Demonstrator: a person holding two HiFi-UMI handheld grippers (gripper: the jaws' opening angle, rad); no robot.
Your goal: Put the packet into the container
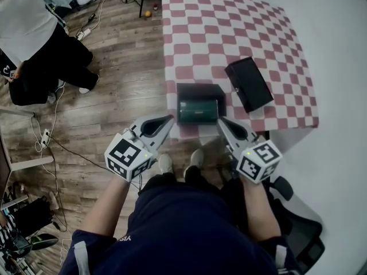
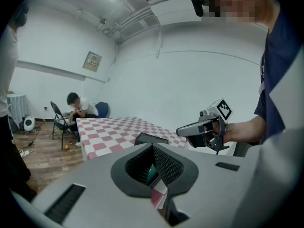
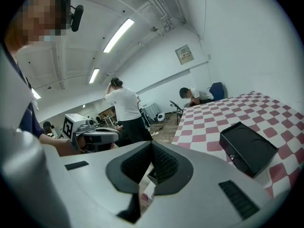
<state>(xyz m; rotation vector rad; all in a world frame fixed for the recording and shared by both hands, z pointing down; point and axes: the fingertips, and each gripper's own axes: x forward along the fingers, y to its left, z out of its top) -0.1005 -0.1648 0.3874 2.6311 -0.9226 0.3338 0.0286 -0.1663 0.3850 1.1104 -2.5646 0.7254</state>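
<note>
A black container (image 1: 198,90) sits at the near edge of the checkered table (image 1: 229,27), and a green packet (image 1: 198,112) lies inside it. Its black lid (image 1: 248,83) rests on the cloth to the right, also seen in the right gripper view as the lid (image 3: 247,148). My left gripper (image 1: 169,119) hangs just off the container's near left corner, shut and empty. My right gripper (image 1: 220,120) hangs off its near right corner, also shut with nothing in it. In the gripper views each pair of pads meets, left gripper (image 2: 153,148) and right gripper (image 3: 152,146).
A standing person (image 1: 34,33) is on the wooden floor to the left, with cables (image 1: 51,136) nearby. Another person (image 2: 78,109) sits on a chair beyond the table's far end. A black office chair (image 1: 298,222) is at my lower right.
</note>
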